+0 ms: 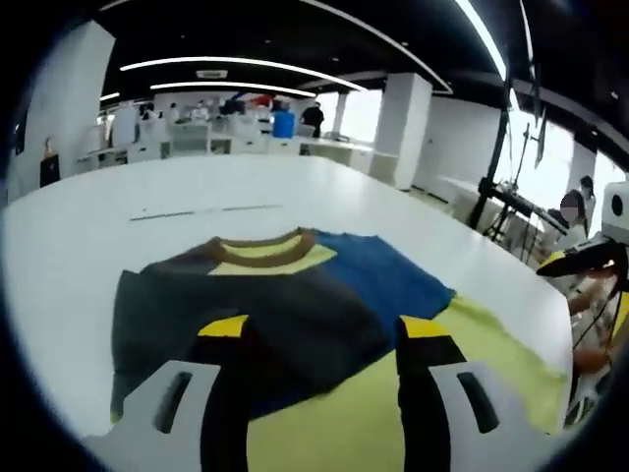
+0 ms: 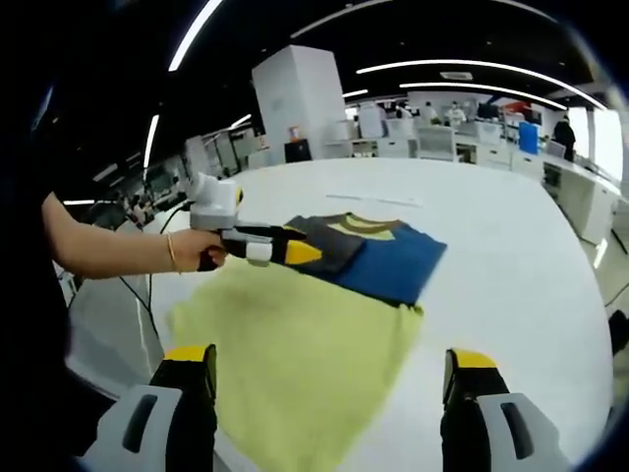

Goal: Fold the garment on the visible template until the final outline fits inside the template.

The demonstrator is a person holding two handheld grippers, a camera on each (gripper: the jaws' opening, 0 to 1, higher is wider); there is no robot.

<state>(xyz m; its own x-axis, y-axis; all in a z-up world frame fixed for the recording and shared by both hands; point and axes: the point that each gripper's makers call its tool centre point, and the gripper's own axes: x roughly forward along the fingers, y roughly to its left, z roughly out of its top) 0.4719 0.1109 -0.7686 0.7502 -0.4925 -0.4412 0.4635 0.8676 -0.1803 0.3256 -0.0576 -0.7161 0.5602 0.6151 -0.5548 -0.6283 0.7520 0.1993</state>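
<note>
Shirt (image 2: 369,254) sits partly folded on the far end of the yellow template (image 2: 295,359), both grippers (image 1: 319,339) (image 2: 329,369) wide, holding nothing.

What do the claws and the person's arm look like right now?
Left claw: black jaws with yellow tips on pale grey slotted mounts. Right claw has the same build. In the right gripper view, the hand wears a thin bracelet on a bare, sleeveless forearm.
</note>
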